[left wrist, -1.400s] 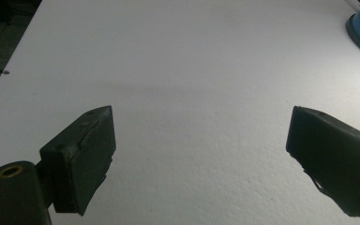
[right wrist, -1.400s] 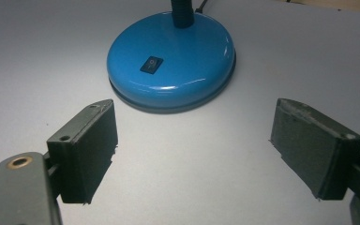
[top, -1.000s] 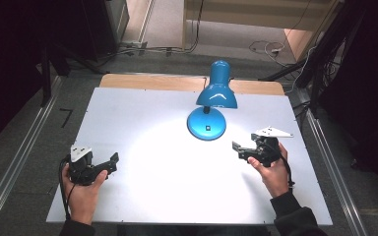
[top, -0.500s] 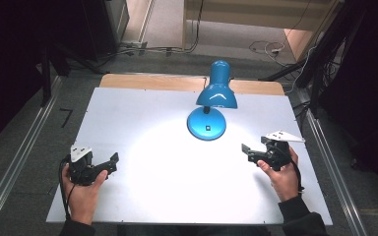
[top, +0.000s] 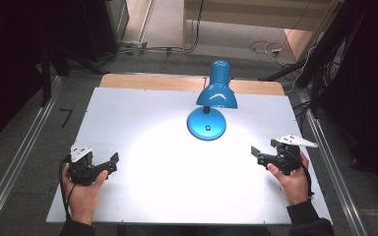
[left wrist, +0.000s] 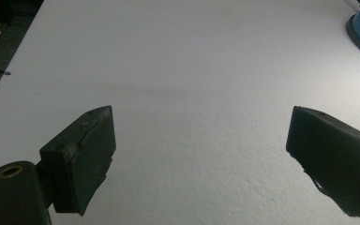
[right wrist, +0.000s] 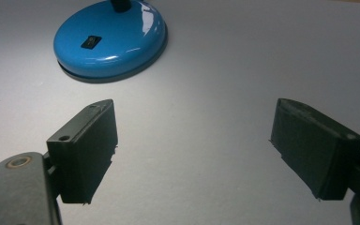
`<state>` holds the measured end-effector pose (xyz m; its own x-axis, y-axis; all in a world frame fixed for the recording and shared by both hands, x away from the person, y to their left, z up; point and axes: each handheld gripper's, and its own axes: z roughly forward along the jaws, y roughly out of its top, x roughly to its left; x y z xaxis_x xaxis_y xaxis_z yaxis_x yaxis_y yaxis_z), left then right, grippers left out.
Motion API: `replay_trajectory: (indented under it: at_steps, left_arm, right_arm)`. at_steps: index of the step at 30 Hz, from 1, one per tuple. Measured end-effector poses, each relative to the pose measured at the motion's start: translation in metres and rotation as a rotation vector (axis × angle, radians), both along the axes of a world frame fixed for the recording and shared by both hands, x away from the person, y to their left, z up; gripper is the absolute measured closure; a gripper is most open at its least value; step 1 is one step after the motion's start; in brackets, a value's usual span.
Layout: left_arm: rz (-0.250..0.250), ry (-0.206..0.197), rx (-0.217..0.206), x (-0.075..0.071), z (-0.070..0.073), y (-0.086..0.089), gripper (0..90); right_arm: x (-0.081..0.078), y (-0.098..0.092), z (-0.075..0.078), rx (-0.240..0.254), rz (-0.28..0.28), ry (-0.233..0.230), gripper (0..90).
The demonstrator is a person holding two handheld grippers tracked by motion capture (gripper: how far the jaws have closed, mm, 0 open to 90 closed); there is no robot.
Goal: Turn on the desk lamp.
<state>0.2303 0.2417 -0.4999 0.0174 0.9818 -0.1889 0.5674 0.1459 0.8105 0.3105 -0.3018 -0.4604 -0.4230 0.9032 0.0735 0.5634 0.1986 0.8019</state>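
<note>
Left tool (top: 109, 162) sits near the front-left corner of the bench (top: 142, 113), held in the person's left hand (top: 81, 189), jaws spread wide with nothing between them. In the left gripper view there is bare white surface under the left tool (left wrist: 201, 154), and the lamp's base edge shows far off at the top right.

Blue desk lamp (top: 210, 105) stands upright at bench centre, toward the back, lit, throwing a bright pool on the surface in front of it. Round domed base (top: 206, 124), short neck, shade (top: 217, 93) tipped down over the base. Small dark switch on top of the base (right wrist: 110, 40).

Right tool (top: 257, 155) is at the front right, in the right hand (top: 290, 179), jaws also spread and empty, pointing toward the lamp but well apart from it. The right gripper view puts the right tool (right wrist: 194, 145) short of the base.

Handling call: rigid glossy shell, so slippery for flat pads. The base is likely weighted and too wide and domed to pinch. The shade may be warm and could pivot. Best hold is probably the neck between base and shade, or just press the switch. Watch the cord at the back.
</note>
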Motion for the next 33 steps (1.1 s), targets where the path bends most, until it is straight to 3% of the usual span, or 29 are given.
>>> replay_trajectory:
  at_steps: [33]
  left_arm:
    - [0.001,-0.001,-0.001,0.000,0.000,0.000,8.8]
  right_arm:
    - [-0.020,-0.041,0.000,0.004,-0.067,0.004,13.6]
